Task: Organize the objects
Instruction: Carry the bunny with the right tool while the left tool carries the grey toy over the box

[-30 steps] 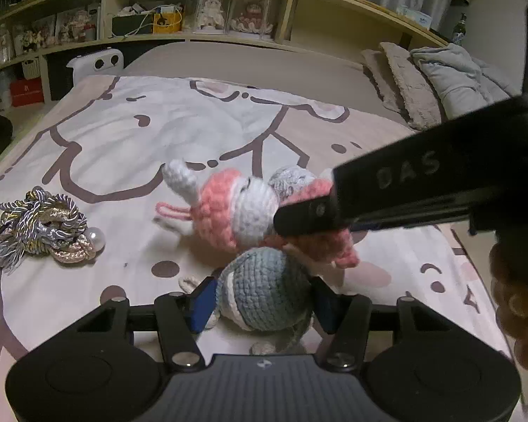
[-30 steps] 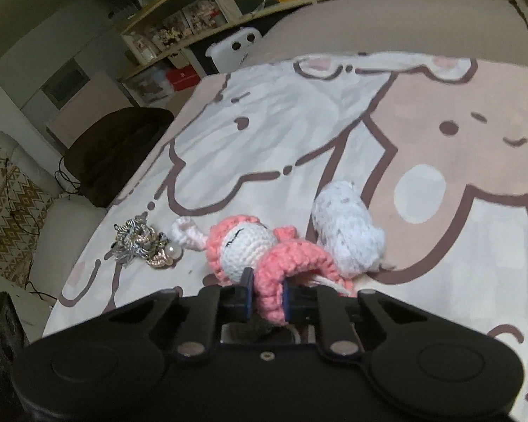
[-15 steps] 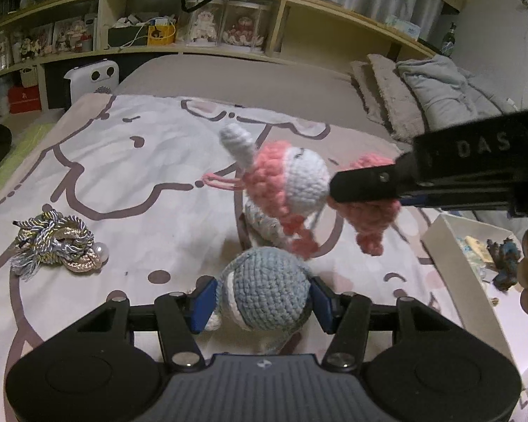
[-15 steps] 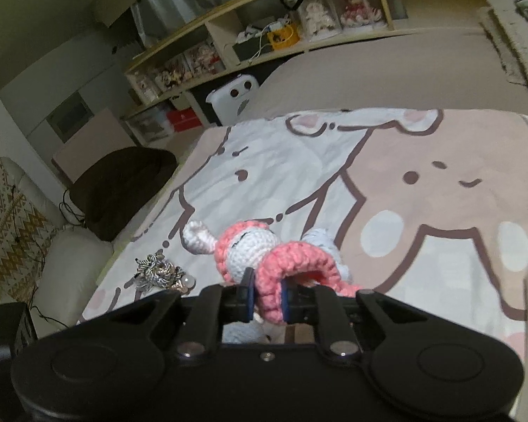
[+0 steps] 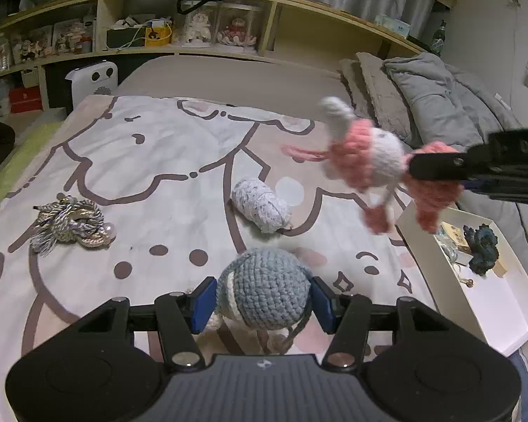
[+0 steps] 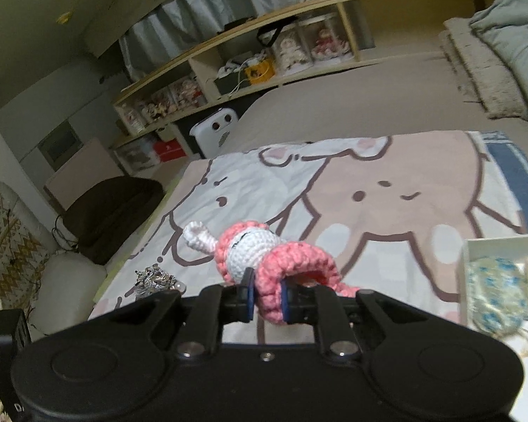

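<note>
The right hand-held gripper (image 6: 266, 299) pinches a pink-and-white crocheted doll (image 6: 260, 256) above the cartoon-print blanket (image 6: 387, 204).

Your left gripper (image 5: 264, 302) has the round crochet toy (image 5: 264, 286) between its pads, above the blanket (image 5: 151, 147). Ahead of it on the blanket lies the yarn bundle (image 5: 260, 205); far left lies the tassel cord (image 5: 70, 223). Your right gripper (image 6: 266, 295) holds the crochet doll (image 6: 260, 256) aloft at right, above the tray (image 5: 489, 302) at the blanket's right edge
</note>
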Motion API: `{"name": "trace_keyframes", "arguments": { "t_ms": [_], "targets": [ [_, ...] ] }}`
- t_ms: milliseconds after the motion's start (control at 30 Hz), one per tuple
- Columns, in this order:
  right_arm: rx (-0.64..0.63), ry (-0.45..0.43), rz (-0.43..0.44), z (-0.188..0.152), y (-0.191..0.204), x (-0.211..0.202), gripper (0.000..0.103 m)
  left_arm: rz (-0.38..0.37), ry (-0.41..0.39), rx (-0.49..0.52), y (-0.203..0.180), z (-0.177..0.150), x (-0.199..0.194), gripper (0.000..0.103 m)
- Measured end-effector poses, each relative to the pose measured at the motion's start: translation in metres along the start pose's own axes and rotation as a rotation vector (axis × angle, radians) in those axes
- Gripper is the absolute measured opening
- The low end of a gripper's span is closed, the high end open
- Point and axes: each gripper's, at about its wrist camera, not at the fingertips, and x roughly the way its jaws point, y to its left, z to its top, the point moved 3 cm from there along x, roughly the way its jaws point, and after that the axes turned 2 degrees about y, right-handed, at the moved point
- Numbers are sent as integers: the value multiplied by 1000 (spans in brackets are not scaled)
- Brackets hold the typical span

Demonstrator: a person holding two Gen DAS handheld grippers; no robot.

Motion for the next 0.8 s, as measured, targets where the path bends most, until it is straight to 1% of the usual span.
{"name": "trace_keyframes", "arguments": {
  "t_ms": [333, 600, 800],
  "targets": [
    [47, -37, -50, -25, -27, -50, 15, -15, -54, 22, -16, 0, -38, 57],
    [64, -51, -89, -42, -46, -80, 15, -37, -63, 40, -37, -2, -57, 57],
    [74, -60, -108, -51, -57, -100, 15, -41, -44, 41, -54, -7, -61, 57]
  ]
}}
